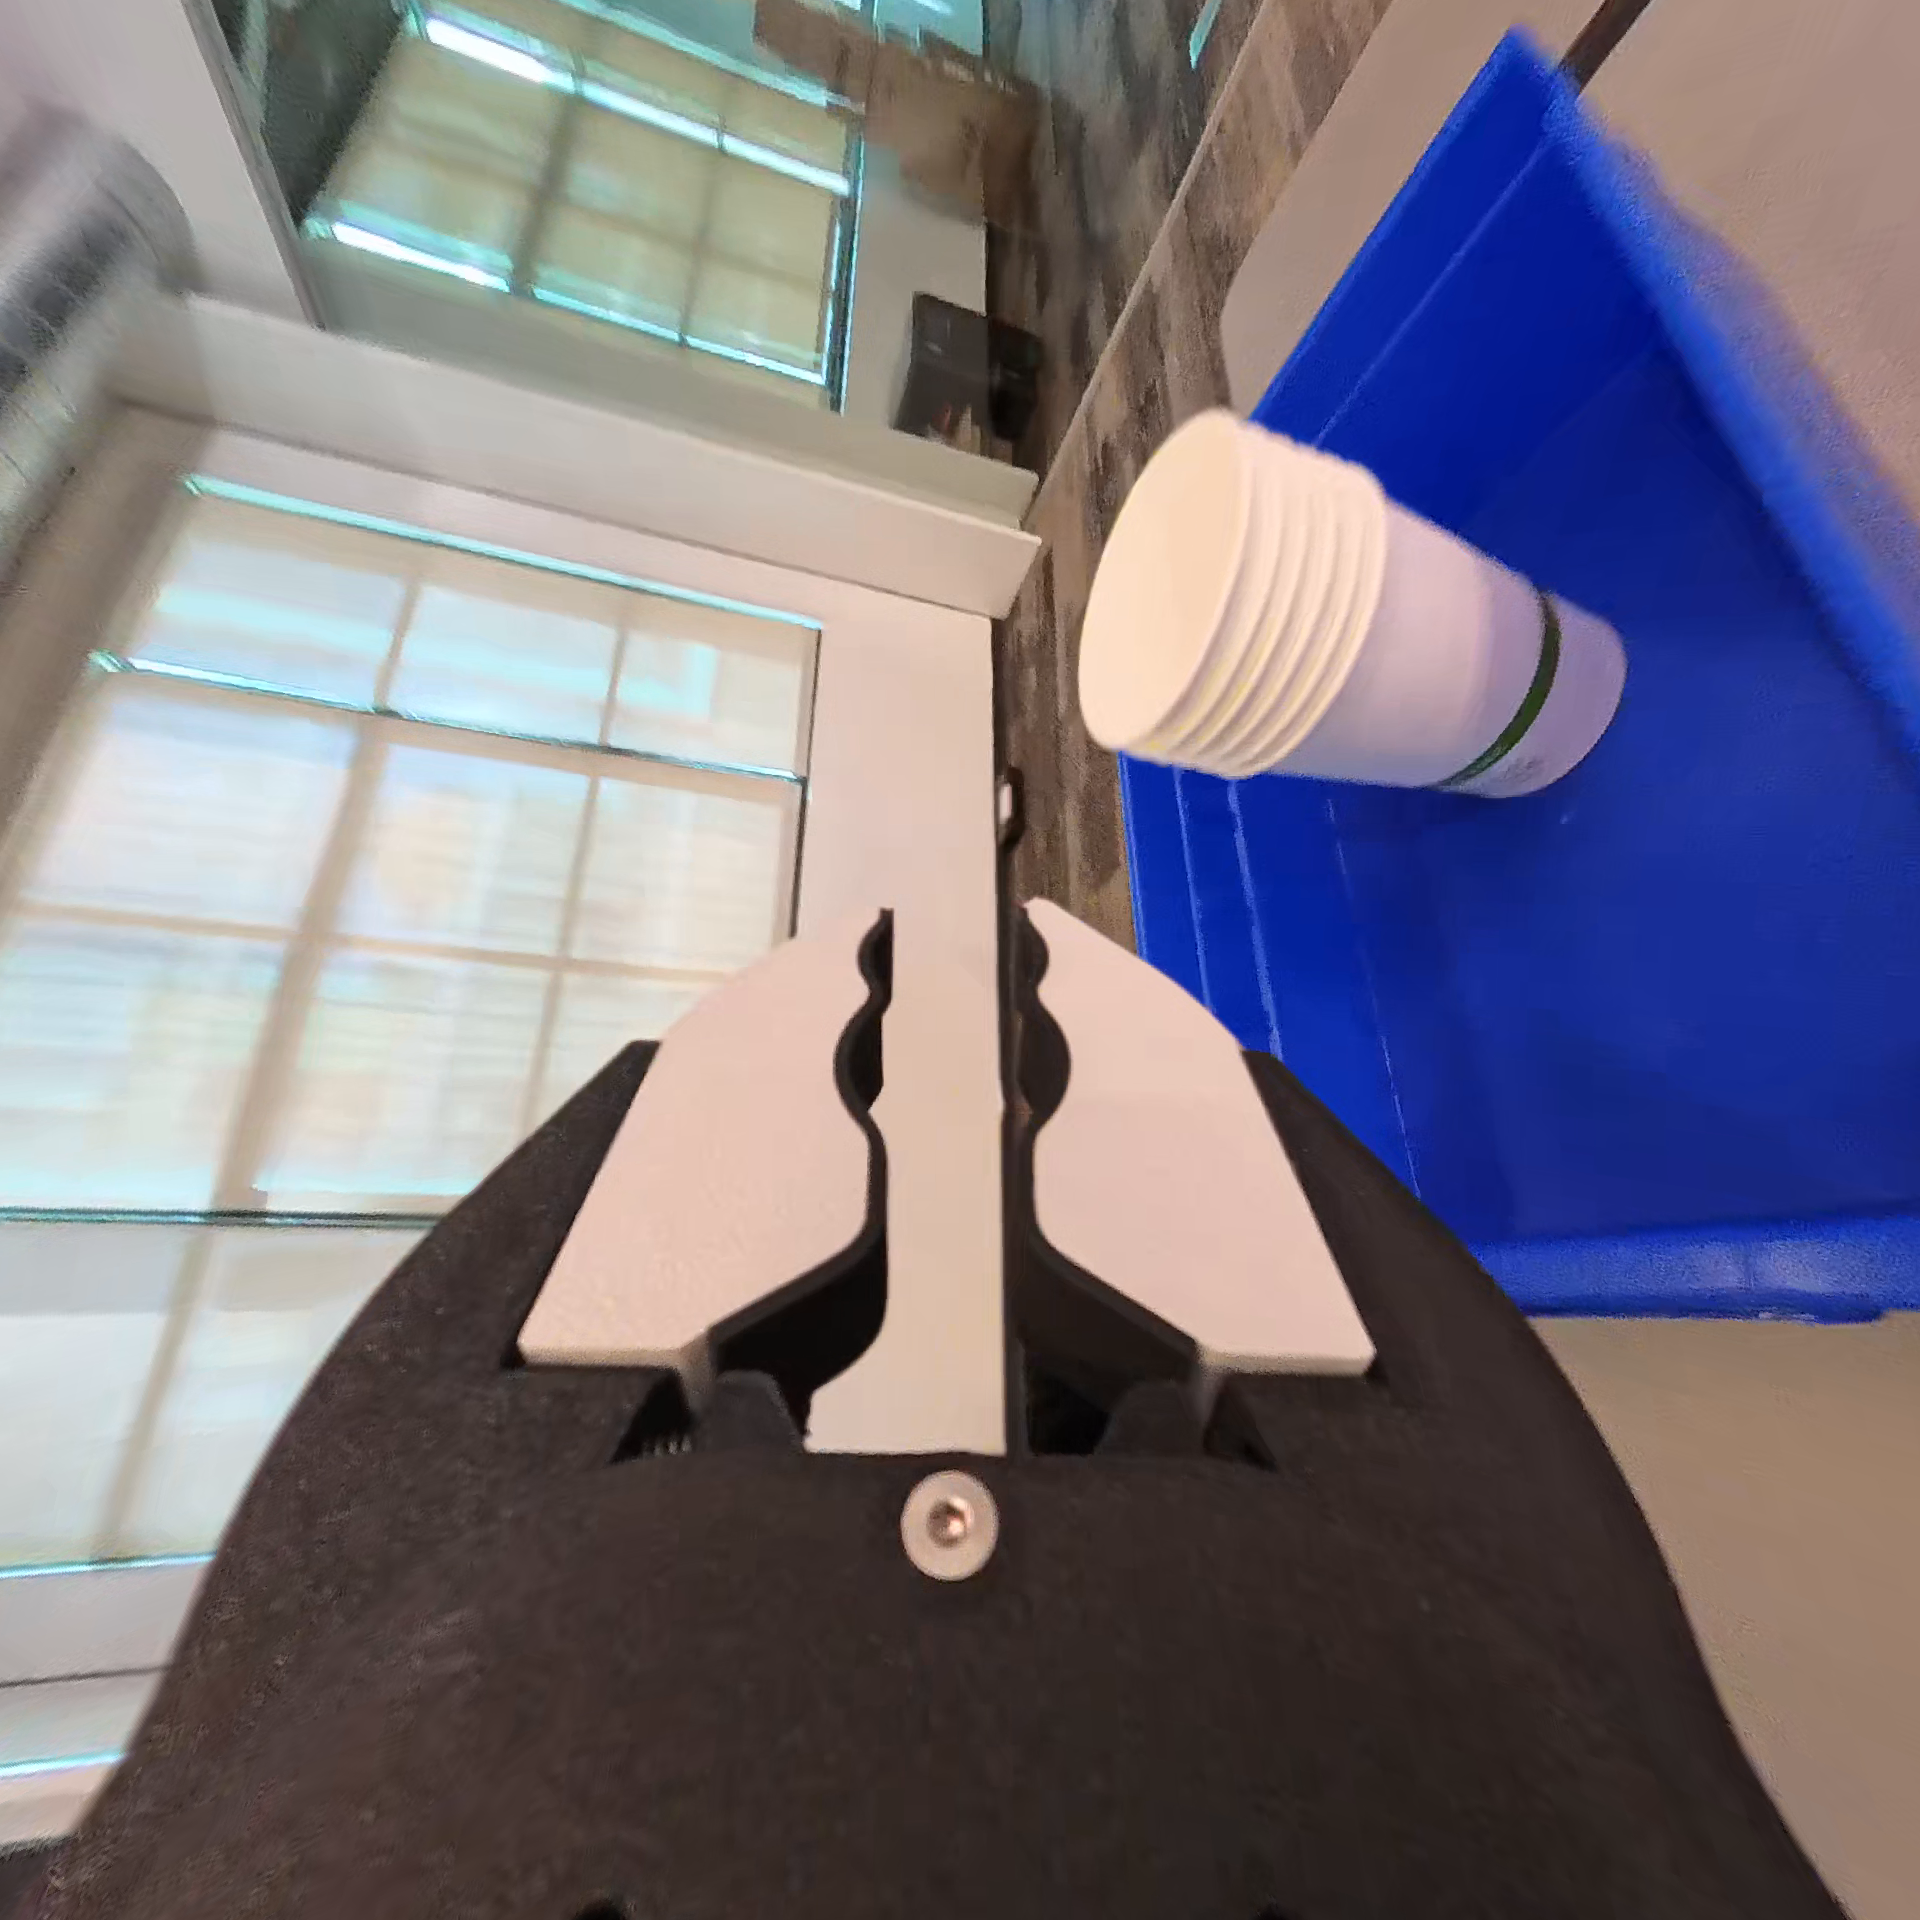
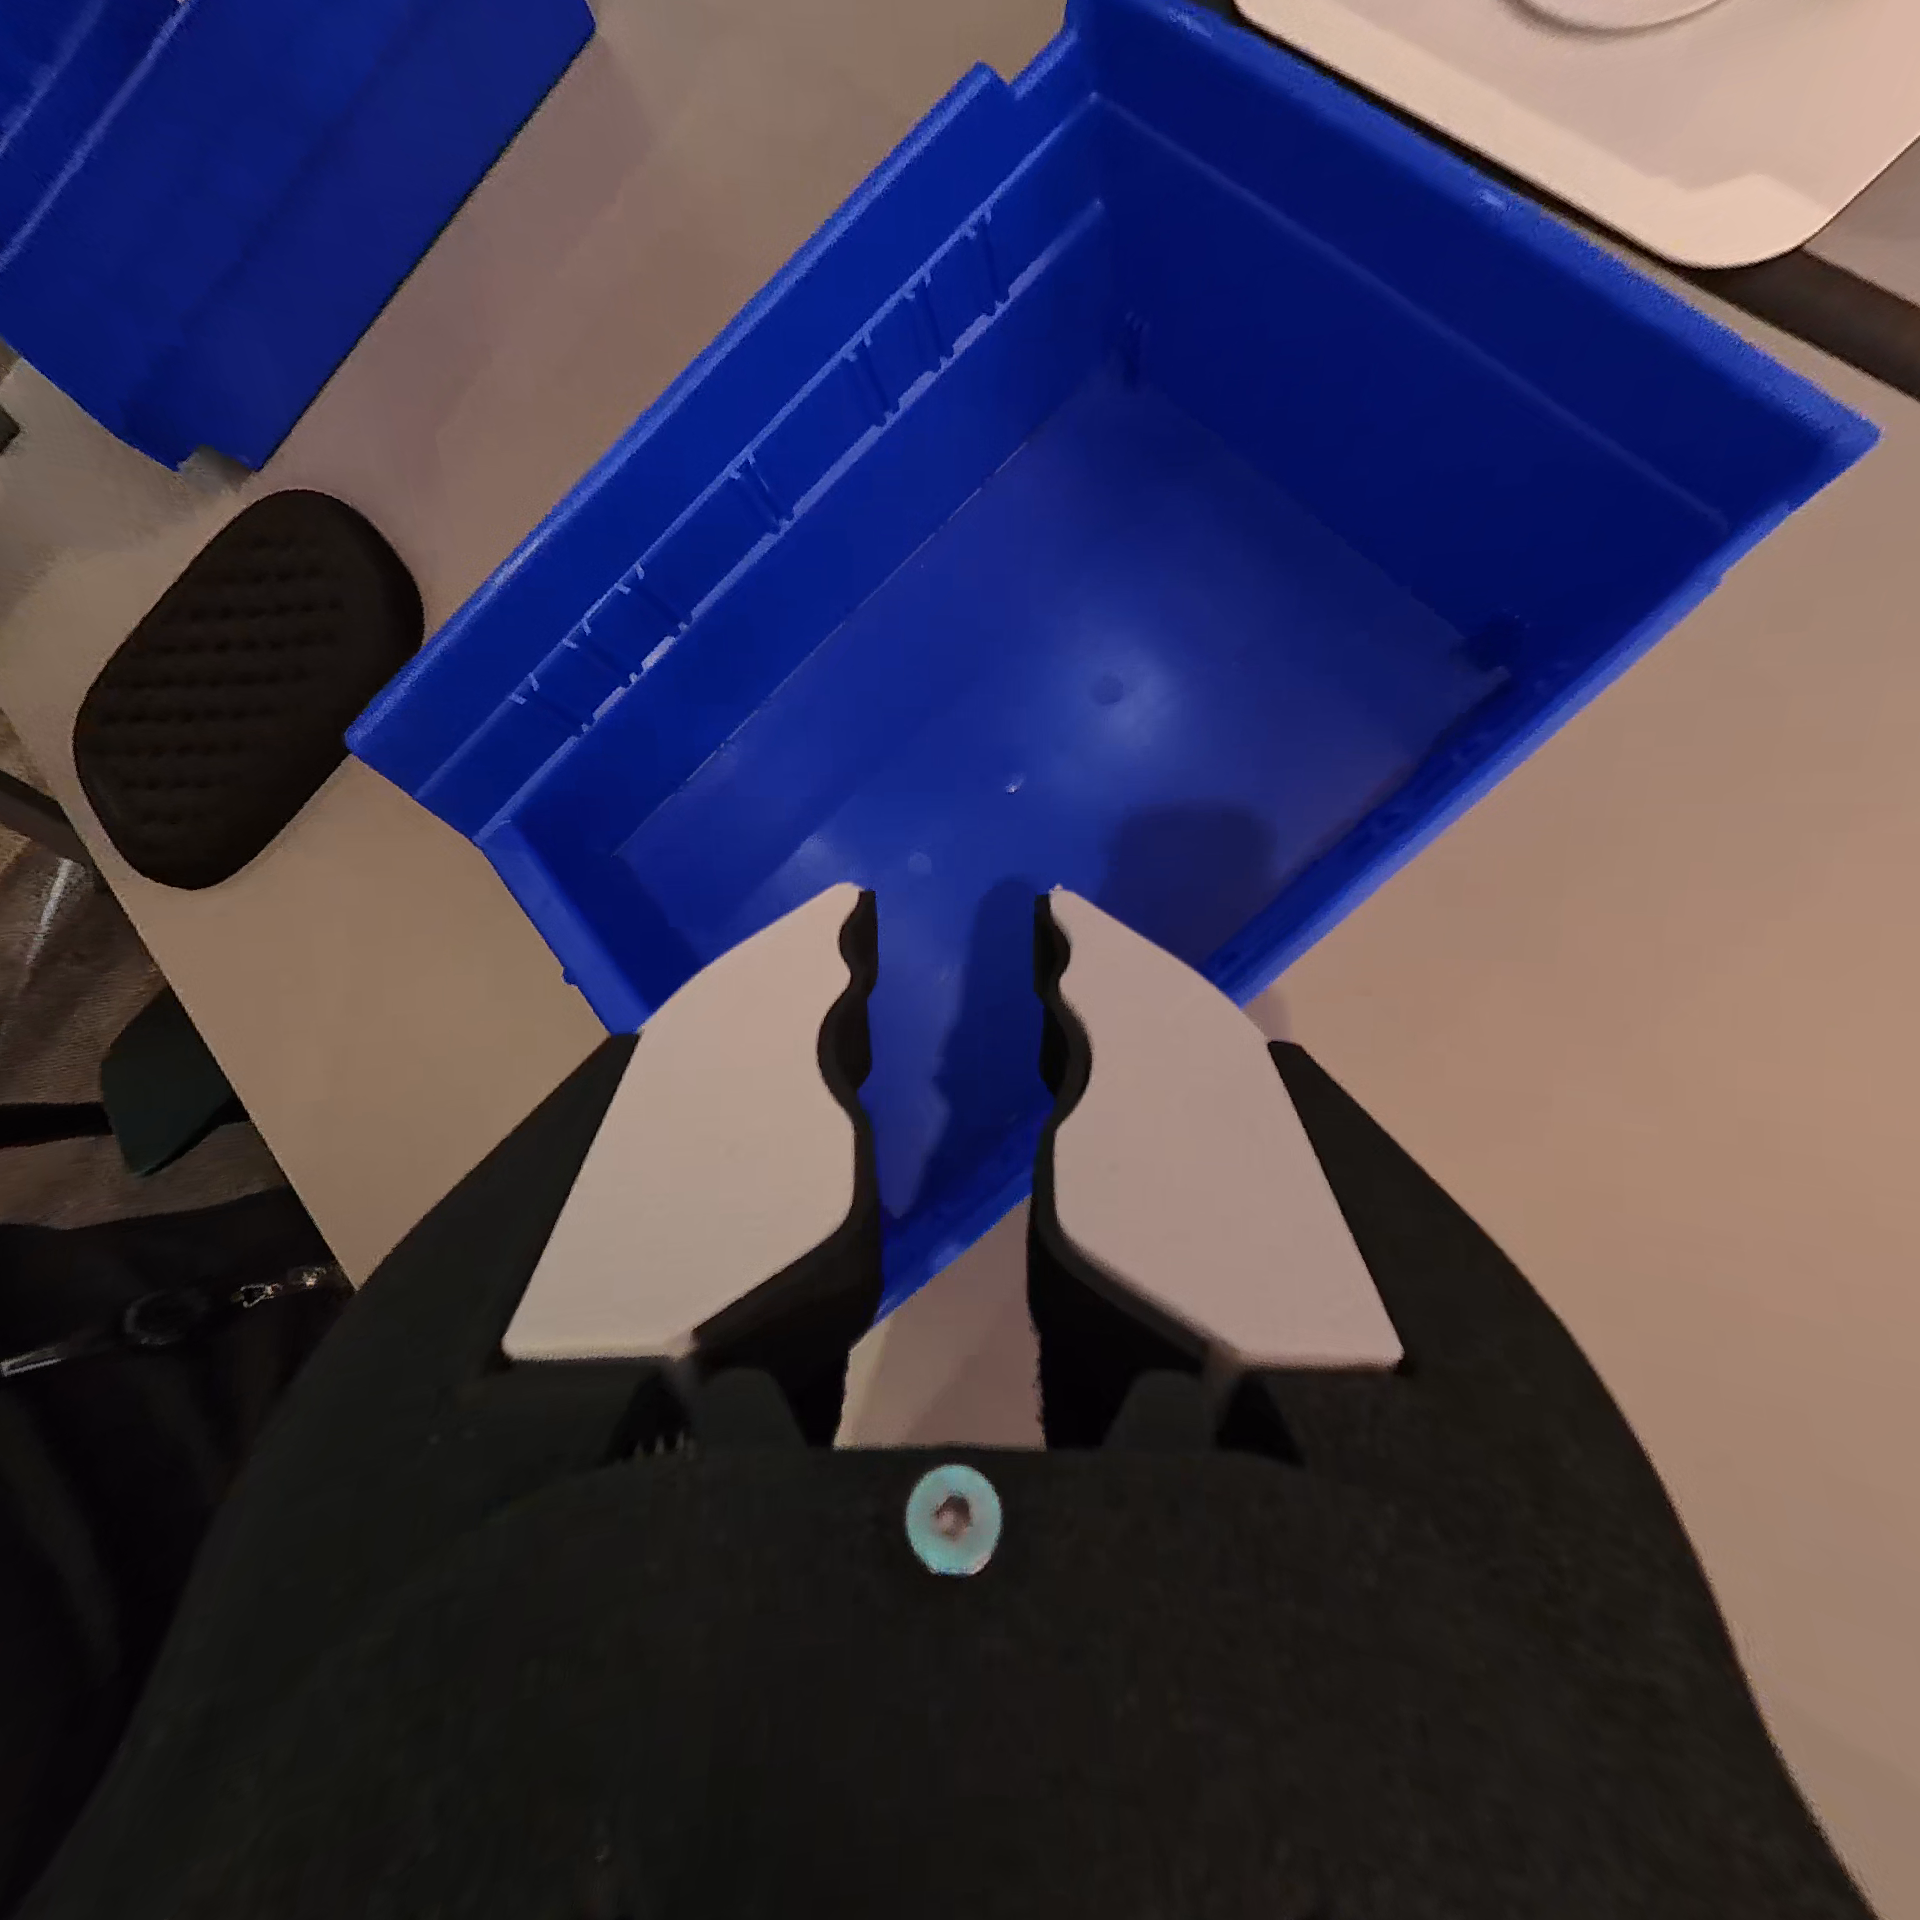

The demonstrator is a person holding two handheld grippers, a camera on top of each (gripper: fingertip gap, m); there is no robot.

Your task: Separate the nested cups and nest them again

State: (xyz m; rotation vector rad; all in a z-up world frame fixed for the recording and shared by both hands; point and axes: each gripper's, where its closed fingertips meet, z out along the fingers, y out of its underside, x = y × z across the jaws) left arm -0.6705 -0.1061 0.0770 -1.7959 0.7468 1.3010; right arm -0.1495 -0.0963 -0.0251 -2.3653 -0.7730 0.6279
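A stack of several nested white paper cups (image 1: 1351, 613), with a green band near the base, stands in a blue bin (image 1: 1662, 987). The left wrist view is rolled sideways, so the stack appears to point left. My left gripper (image 1: 956, 909) is open and empty, short of the stack and off to its side, not touching it. My right gripper (image 2: 954, 894) is open and empty, held above the near corner of another blue bin (image 2: 1403, 343) that has nothing in it. No cups show in the right wrist view.
The bins sit on a light table (image 2: 1558, 1039). A third blue bin (image 2: 260, 187) lies at the top left. A black chair armrest (image 2: 249, 686) is past the table's left edge. A white flat object (image 2: 1558, 135) lies at the top right. Windows (image 1: 416, 831) fill the left view's background.
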